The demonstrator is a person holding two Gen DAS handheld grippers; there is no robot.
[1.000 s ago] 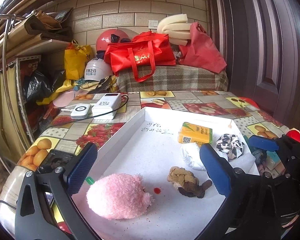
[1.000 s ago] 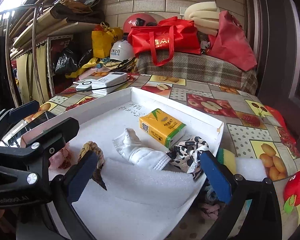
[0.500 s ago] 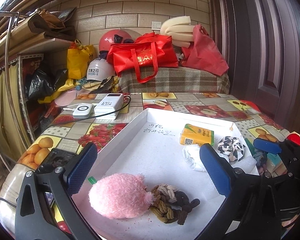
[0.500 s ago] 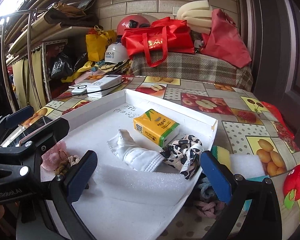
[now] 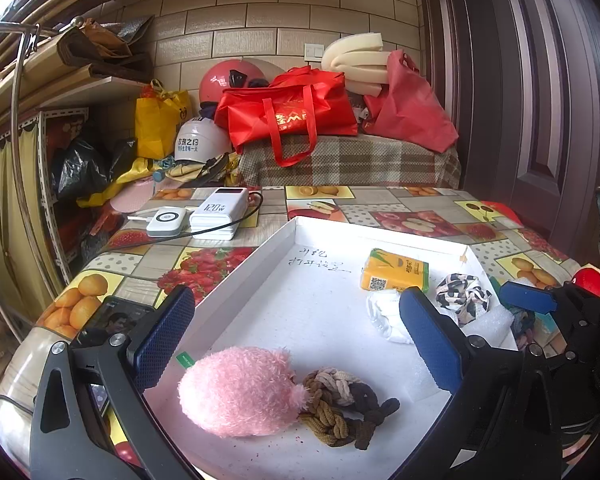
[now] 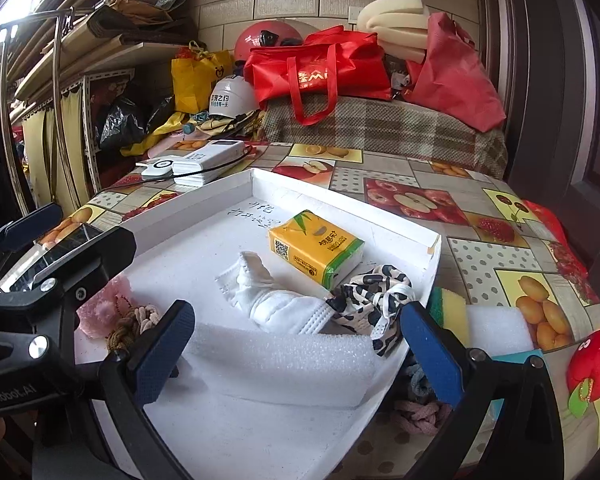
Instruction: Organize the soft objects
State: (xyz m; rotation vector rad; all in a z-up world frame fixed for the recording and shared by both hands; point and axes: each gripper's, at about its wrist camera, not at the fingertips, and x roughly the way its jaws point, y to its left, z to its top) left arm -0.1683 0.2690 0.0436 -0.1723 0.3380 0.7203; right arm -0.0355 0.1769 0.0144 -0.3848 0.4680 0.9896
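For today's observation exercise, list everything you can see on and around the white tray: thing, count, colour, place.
white tray: 1, white, on fruit-print table
plush toy: 1, pink, tray near corner
braided rope: 1, brown-beige, touching plush toy
tissue pack: 1, yellow, tray far side
face mask: 1, white, mid tray
scrunchie: 1, black-white, tray right edge
foam sheet: 1, white, tray front
sponge: 1, yellow-green, table right of tray
power banks: 2, white, table left
left hand-held gripper: blue pads, open
right hand-held gripper: blue pads, open
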